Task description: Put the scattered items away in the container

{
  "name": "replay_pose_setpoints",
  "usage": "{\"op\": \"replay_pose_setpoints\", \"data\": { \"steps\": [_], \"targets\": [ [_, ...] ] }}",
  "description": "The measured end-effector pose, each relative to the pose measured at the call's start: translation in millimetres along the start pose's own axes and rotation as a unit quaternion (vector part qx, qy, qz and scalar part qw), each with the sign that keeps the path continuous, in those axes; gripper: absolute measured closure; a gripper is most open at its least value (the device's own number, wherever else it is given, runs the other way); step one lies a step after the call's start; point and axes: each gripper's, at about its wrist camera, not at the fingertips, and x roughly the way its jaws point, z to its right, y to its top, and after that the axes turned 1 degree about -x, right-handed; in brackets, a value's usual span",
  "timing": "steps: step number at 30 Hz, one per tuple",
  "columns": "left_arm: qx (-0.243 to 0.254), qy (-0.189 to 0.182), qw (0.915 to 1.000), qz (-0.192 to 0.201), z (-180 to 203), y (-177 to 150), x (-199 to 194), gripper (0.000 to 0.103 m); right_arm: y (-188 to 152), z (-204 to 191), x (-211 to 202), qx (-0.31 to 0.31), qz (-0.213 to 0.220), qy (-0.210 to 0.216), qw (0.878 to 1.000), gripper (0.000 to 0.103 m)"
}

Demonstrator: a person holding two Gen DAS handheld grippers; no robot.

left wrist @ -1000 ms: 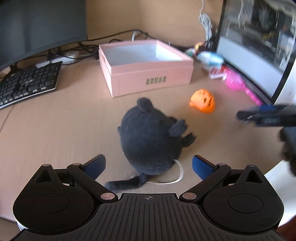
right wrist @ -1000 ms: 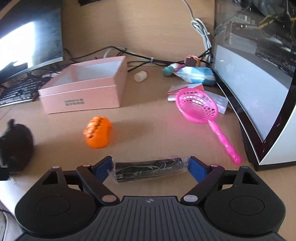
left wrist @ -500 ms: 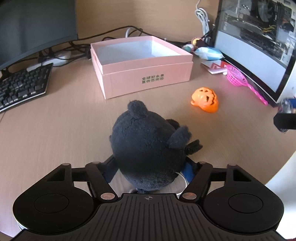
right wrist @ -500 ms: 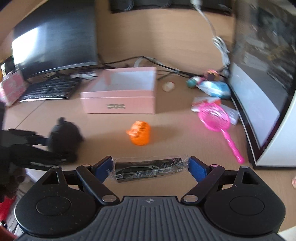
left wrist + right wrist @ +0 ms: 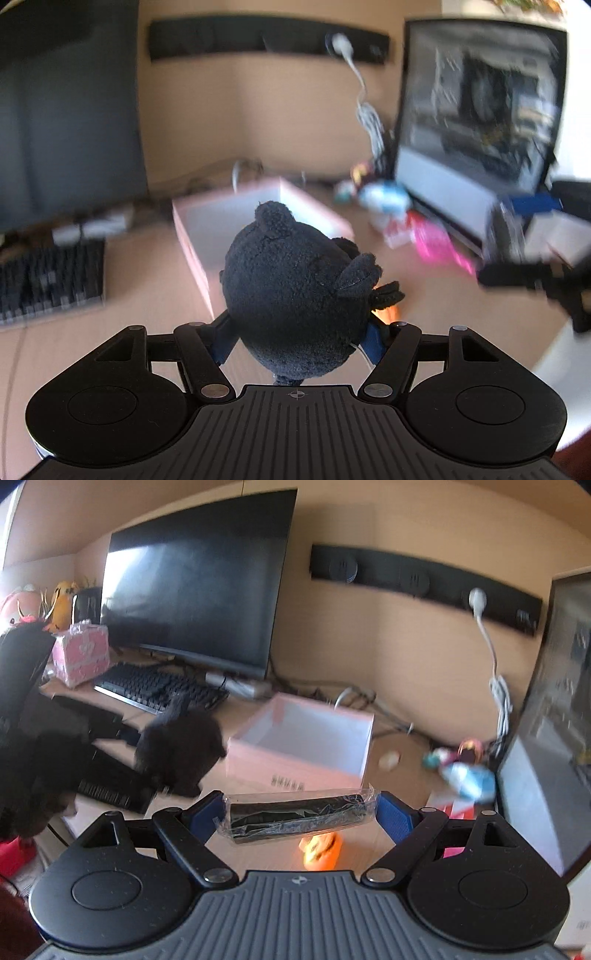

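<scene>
My left gripper (image 5: 299, 334) is shut on a black plush toy (image 5: 295, 299), held above the desk in front of the open pink box (image 5: 192, 236). In the right wrist view that same plush toy (image 5: 181, 746) hangs left of the pink box (image 5: 299, 764). My right gripper (image 5: 301, 810) is shut on a black roll in clear wrap (image 5: 299, 812), gripped end to end and lifted off the desk. An orange pumpkin toy (image 5: 319, 851) lies on the desk below the roll. The pumpkin is almost wholly hidden behind the plush in the left wrist view.
A keyboard (image 5: 48, 280) and a dark monitor (image 5: 195, 602) stand left of the box. A second screen (image 5: 476, 129) rises on the right, with a pink scoop (image 5: 436, 247) and small toys (image 5: 465, 771) in front of it. Cables run along the back wall.
My left gripper closed on the plush toy and lifted it off the desk. My right gripper rose with the wrapped roll still in it and tilted upward toward the wall.
</scene>
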Motion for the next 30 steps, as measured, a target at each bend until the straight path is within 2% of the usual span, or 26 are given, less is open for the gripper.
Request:
{"op": "replay_pose_setpoints", "data": {
  "steps": [3,10,12,15,17,23,30],
  "targets": [
    [-0.008,0.004,0.9998,0.018,-10.3,34.8,24.2,0.031,10.6,8.9,8.8,-0.003,0.011,-0.003,1.0,0.015],
    [-0.013,0.032,0.9989,0.032,-29.4,103.0,94.8,0.031,22.9,22.9,22.3,-0.007,0.027,-0.001,1.0,0.015],
    [-0.025,0.033,0.9988,0.027,-37.4,118.0,116.4,0.029,25.2,28.7,25.6,-0.007,0.026,-0.003,1.0,0.015],
    [-0.071,0.014,0.9973,0.008,-54.8,127.4,138.1,0.018,28.3,37.1,32.6,-0.008,0.022,-0.008,1.0,0.015],
    [-0.088,0.023,0.9958,0.009,-60.5,123.2,138.5,0.009,30.3,43.3,40.9,-0.007,0.019,-0.009,1.0,0.015],
    [-0.103,0.069,0.9923,-0.003,-64.7,72.1,100.8,0.002,31.8,58.7,94.4,0.003,-0.003,0.021,1.0,0.015],
    [-0.181,0.123,0.9746,-0.049,-47.6,-6.3,52.4,0.0,42.0,52.2,181.1,0.029,-0.017,0.039,0.999,0.013]
  ]
}}
